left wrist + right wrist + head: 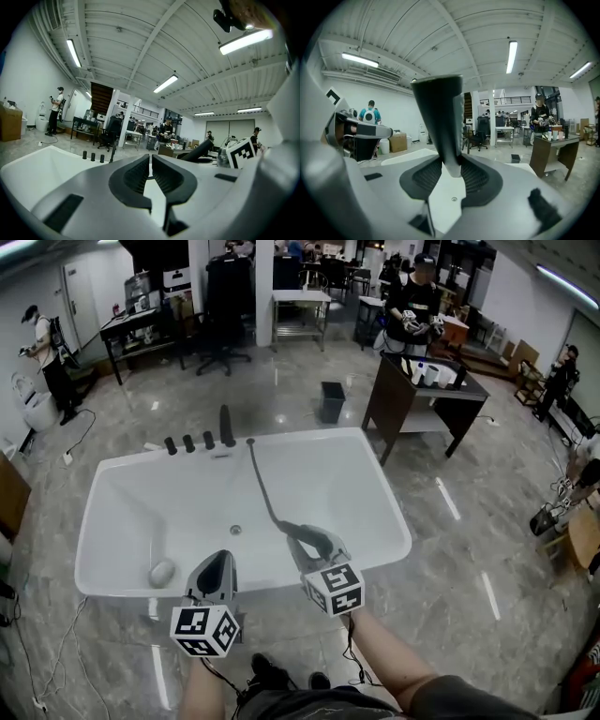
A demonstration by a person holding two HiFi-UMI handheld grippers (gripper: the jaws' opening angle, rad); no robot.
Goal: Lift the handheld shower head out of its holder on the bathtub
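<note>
so the right gripper (302,536) is pinching the handheld shower head (440,112); its jaws clamp on the narrow lower end of the dark handle, and the thing sticks up between them, widening toward the top; it's clear of the fittings, held over the inside of the white bathtub (328,434), close to the near rim on the person's right; the thin hose (261,486) runs from the far rim, down across the basin and up to that gripper; along the far rim there's a row of short black knobs (189,442) with a taller black post (226,426) beside them; the left gripper (219,563) sits over the near rim, a bit left of the other one, jaws pressed together with nothing in them; a pale roundish object (161,572) lies in the tub's near left corner, can't tell what it is
</note>
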